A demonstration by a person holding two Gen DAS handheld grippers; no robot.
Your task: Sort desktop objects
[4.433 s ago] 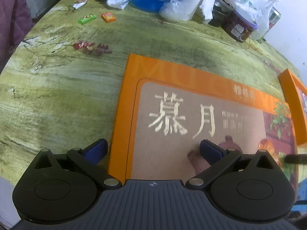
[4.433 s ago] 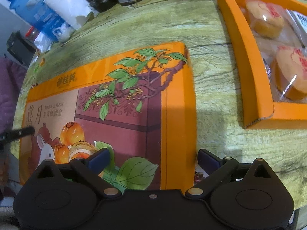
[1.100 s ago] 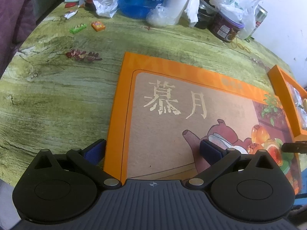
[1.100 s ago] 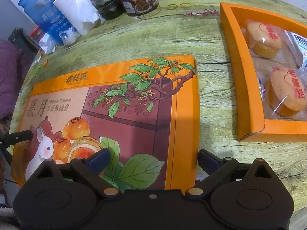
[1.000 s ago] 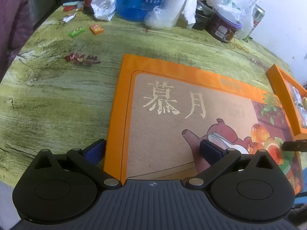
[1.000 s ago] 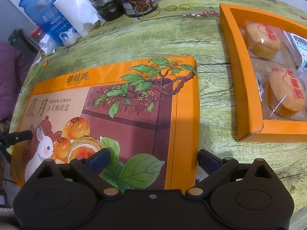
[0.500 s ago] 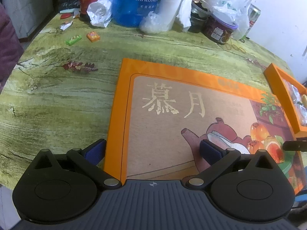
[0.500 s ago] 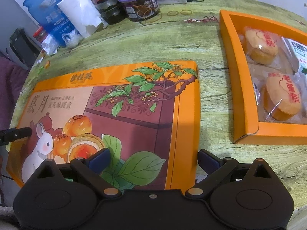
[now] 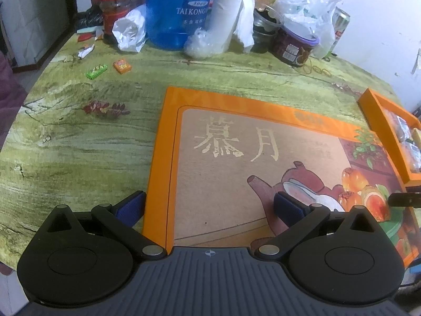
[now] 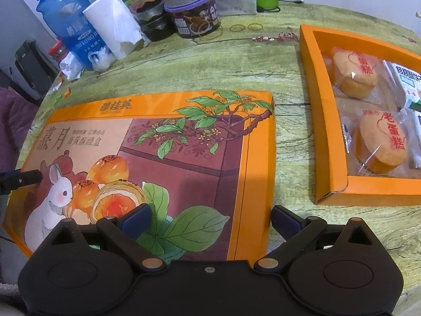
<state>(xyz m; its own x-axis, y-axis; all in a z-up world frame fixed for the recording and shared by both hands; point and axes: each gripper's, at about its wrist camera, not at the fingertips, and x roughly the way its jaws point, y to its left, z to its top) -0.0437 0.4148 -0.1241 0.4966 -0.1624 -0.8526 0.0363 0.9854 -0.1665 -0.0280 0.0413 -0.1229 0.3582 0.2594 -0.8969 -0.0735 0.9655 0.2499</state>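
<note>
Green wood-grain printed table [image 9: 79,142] is filling both views, white wall behind. Large flat orange cardboard box lid with rabbit and pastry artwork [image 10: 163,158] is lying face up mid-frame. Left gripper [image 9: 209,206] is spread wide, straddling the lid's lower left corner, holding nothing. Right gripper [image 10: 211,217] is also gaping wide over the lid's lower right corner, one finger off the edge, empty. Judging by this, both are lining up at opposite ends to lift the lid level. Open orange cardboard tray of wrapped cakes [image 10: 313,100] is sitting at right of frame, well apart from the lid, likely where the lid belongs. Clutter along the top edge: blue water jug [image 9: 176,13], white paper roll [image 9: 226,13], purple-lidded tub [image 9: 294,48]. Nothing is blocking the strip between lid and tray
</note>
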